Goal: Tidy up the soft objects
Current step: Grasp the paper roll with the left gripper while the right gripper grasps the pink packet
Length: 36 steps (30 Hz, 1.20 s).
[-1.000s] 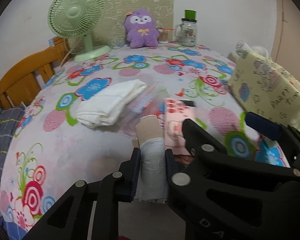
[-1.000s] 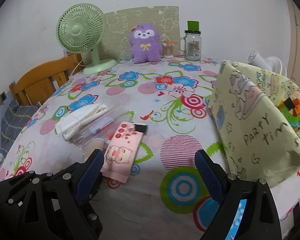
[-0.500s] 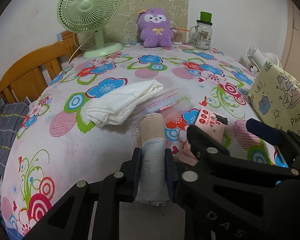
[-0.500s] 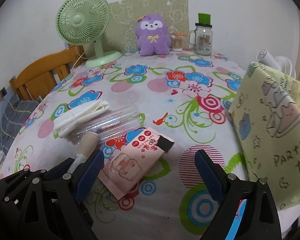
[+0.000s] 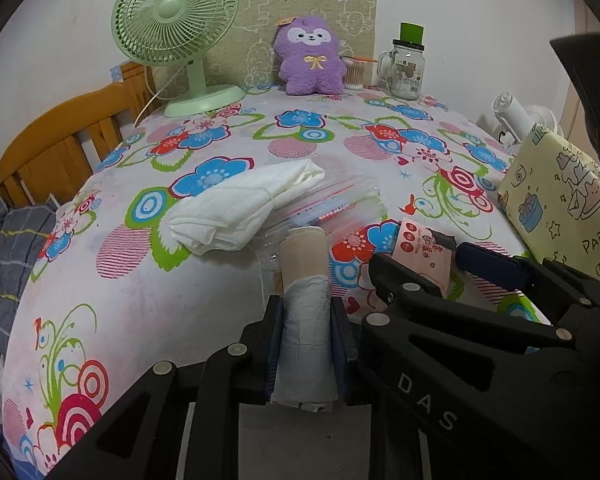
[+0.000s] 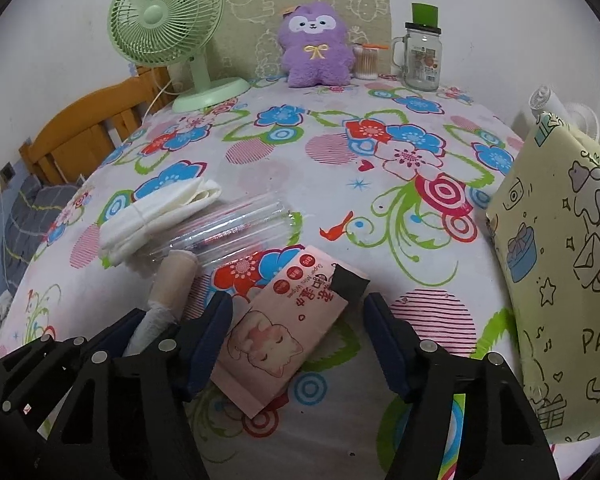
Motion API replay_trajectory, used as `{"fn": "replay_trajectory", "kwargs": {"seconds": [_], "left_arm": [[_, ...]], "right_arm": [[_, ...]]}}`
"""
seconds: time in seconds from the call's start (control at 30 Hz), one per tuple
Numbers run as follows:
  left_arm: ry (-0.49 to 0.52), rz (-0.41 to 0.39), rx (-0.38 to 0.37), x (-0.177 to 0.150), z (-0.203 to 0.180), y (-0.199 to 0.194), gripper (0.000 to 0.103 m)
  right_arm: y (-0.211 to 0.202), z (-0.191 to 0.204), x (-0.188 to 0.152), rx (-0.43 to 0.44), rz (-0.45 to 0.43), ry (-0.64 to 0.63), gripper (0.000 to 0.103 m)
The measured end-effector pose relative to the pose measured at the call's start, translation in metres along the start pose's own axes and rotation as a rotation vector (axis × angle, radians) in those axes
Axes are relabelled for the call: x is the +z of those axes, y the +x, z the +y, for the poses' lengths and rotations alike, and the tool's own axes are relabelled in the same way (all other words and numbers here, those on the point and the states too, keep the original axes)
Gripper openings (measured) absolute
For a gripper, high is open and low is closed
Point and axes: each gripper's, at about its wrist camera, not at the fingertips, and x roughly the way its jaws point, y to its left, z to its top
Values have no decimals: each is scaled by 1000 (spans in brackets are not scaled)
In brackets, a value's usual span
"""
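My left gripper [image 5: 306, 320] is shut on a roll of white bags with a tan paper band [image 5: 304, 292], held just above the flowered tablecloth [image 5: 140, 300]. The roll also shows in the right wrist view [image 6: 168, 292]. My right gripper [image 6: 298, 312] is open, its jaws on either side of a pink wet-wipes pack [image 6: 284, 328] that lies flat; the pack shows in the left wrist view [image 5: 420, 252] too. A folded white cloth [image 5: 244, 208] lies on a clear zip bag [image 6: 228, 232] just beyond.
A yellow printed cushion bag [image 6: 560, 272] stands at the right edge. At the back are a green fan [image 6: 168, 20], a purple plush [image 6: 316, 48], a cotton swab cup [image 6: 366, 62] and a glass mug jar [image 6: 420, 56]. A wooden chair [image 5: 60, 148] is at left.
Both grippers have moved forward over the table. The right gripper's open jaws have come around the pink pack. The left gripper still holds the roll.
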Motion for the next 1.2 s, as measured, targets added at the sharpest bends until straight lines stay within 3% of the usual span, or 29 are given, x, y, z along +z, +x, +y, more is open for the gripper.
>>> {"fn": "replay_trajectory", "kwargs": {"seconds": [0.13,0.17,0.3,0.57,1.2], "left_arm": [[9,1,15,0,-4,-1,22],[12,2,15,0,-4,-1,22],[19,6,11,-2,-9,-3,21],[2,24,-21,-2,-18,-7,20],[19,-64,-8,14,-39,-49,19]], "right_arm": [[-2,-1,0,15,9,-5,56],[-3,-1,0,17,12,-8,49],[-5,-5,-2,3,20,-17,43],[-17,-14,-7,-2,6,-17,41],[-64,-25,6,14,-78,-22,41]]}}
